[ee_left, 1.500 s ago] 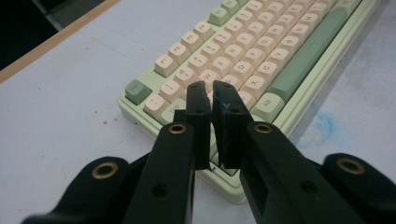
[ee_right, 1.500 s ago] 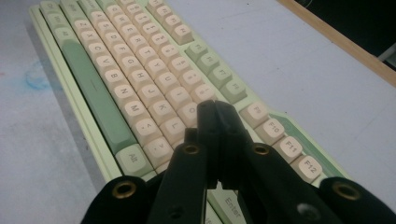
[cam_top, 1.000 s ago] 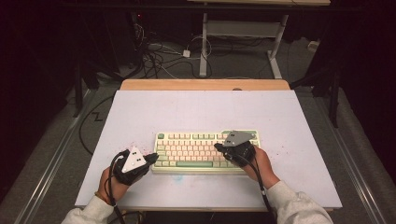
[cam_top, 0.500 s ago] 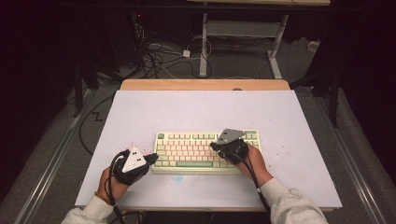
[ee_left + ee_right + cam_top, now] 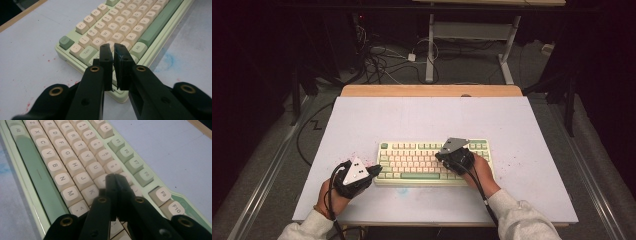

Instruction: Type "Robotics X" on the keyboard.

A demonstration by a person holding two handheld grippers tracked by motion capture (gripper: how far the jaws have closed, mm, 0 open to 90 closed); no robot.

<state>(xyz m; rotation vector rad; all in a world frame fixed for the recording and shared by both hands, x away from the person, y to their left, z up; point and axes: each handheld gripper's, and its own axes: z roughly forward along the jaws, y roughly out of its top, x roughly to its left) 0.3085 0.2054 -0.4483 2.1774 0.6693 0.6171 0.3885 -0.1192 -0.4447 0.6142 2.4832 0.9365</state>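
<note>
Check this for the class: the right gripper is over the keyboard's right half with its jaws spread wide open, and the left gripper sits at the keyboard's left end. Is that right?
Not quite. The right gripper has its jaws shut together, not spread wide; the right gripper view shows them meeting over the keyboard. The rest holds: it is over the right half, and the left gripper sits at the left end.

Left gripper point(image 5: 373, 171), jaws nearly closed with a thin gap; right gripper point(image 5: 441, 156), jaws pressed together, tilted downward.
</note>
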